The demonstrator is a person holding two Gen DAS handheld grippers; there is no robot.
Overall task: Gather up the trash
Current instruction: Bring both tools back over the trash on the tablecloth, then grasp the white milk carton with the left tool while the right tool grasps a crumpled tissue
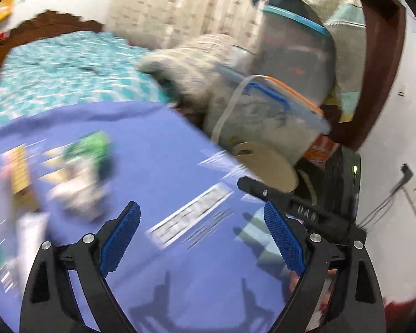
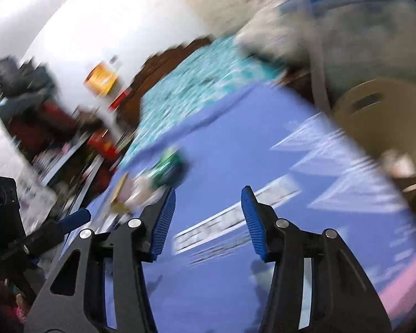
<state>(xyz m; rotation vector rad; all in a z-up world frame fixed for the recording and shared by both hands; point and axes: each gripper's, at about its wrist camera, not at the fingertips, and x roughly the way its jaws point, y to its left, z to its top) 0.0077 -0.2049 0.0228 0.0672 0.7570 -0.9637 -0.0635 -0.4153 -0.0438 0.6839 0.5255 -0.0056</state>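
White walls (image 1: 388, 63), dark wood bed (image 1: 58, 22) w/ teal bedspread (image 1: 69, 66).

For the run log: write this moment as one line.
left gripper: open, empty | right gripper: open, empty | green wrapper: on blue mat

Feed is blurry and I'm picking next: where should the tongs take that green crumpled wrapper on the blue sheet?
Probably grip the green wrapper across its raised, crumpled upper part, coming from above on its near side. It stands up off the blue sheet, while flat papers lie close to its left. Blur hides finer folds.
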